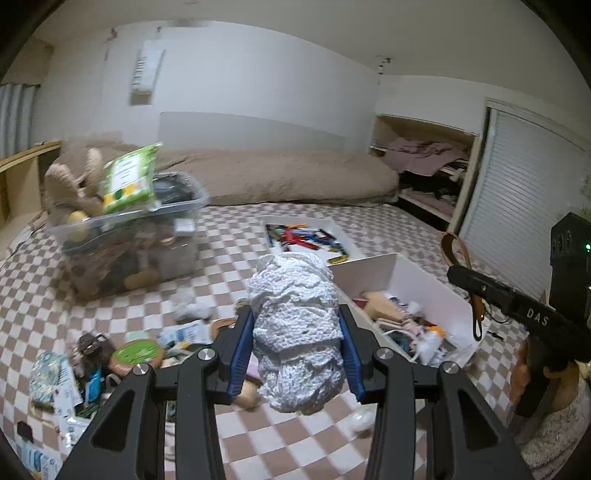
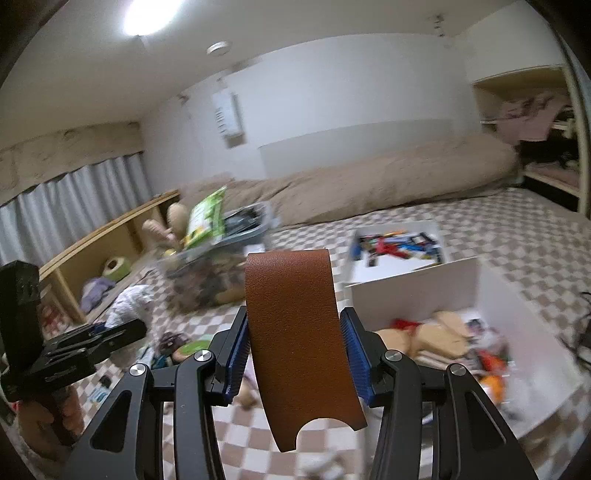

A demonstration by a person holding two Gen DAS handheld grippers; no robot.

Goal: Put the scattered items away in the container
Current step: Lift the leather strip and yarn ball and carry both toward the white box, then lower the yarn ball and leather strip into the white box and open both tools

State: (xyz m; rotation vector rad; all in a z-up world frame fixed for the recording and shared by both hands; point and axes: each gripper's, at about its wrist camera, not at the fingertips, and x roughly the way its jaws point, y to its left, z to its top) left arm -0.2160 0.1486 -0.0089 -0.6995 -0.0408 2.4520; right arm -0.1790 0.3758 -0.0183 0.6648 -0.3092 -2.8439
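Clutter [image 1: 110,354] lies scattered on the checkered floor [image 1: 295,439] beside a white box [image 1: 424,291] already partly filled. The left hand-held gripper [image 1: 295,332] pinches a white crocheted cloth [image 1: 295,332] above the floor, near the box. The right hand-held gripper [image 2: 293,343] is clamped on a brown leather strap [image 2: 295,332], also held aloft beside the box [image 2: 517,332].

Soft, even indoor light, a ceiling lamp [image 2: 153,14] blown out to white glare at upper left, faint shadows on the checkered floor [image 1: 288,443], strong fisheye bending with black corners, motion blur smearing the far clear bin [image 1: 129,236] and white box [image 2: 461,295], near parts sharper
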